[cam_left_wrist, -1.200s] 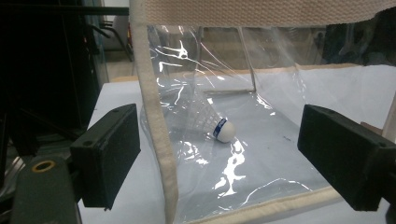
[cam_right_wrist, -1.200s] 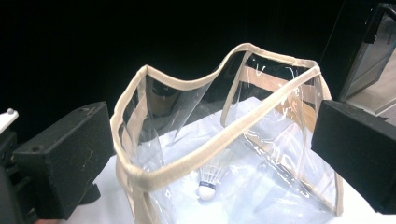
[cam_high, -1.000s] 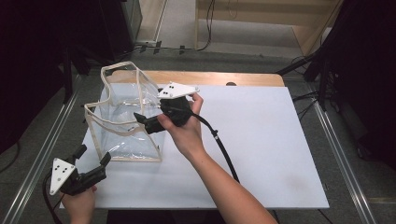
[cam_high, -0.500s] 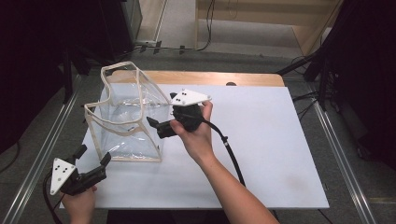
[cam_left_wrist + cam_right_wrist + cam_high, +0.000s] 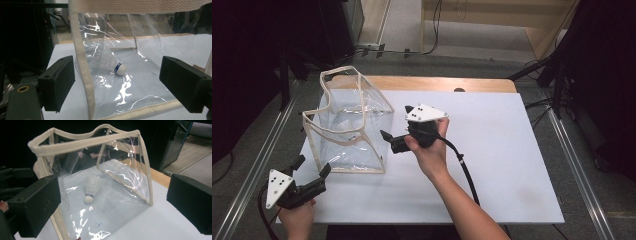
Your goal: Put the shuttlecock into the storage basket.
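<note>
The white table (image 5: 492,165) lies bare right of the clear bag (image 5: 349,127), which stands at its left edge. Both grippers, right (image 5: 396,127) and left (image 5: 312,167), flank it, jaws apart, empty. A shuttlecock (image 5: 112,65) lies inside.

A white sheet (image 5: 512,165) covers the wooden table (image 5: 437,83).

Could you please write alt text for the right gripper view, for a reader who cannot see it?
A clear plastic bag with cream fabric edging stands open on a white table, with a white shuttlecock lying inside. The right gripper faces it, its two black jaws wide apart and holding nothing.
</note>
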Demonstrator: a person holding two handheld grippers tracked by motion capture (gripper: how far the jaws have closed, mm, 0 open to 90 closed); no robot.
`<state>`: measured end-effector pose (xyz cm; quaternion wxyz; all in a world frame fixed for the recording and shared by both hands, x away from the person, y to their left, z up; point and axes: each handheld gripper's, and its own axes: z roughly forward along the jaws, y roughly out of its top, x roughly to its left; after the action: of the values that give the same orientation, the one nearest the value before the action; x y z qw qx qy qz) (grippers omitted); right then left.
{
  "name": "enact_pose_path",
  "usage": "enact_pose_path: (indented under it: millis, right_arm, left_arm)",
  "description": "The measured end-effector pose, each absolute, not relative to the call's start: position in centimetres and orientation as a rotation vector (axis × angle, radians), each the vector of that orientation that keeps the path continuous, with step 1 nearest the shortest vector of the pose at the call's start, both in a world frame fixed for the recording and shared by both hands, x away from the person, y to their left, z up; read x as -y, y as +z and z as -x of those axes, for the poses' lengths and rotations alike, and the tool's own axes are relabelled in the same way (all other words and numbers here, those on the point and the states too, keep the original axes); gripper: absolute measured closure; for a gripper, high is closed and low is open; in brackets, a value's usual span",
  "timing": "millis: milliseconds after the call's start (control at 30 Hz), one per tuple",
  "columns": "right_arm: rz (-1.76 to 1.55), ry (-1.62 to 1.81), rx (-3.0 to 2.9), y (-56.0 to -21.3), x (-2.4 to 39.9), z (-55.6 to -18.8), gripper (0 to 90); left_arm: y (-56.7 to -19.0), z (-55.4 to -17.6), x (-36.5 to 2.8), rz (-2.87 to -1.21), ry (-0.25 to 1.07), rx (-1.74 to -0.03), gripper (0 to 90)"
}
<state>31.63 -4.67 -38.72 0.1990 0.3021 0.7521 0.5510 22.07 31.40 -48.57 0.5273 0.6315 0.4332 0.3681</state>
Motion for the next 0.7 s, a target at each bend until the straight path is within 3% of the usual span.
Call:
enact_pose_path:
  millis: [700]
  right_arm:
    - [-0.932, 1.512, -2.057, -42.1, 9.2, -30.5, 0.0]
  left_arm:
    - [-48.6, -22.1, -31.3, -1.512, 0.883, -1.037, 13.7]
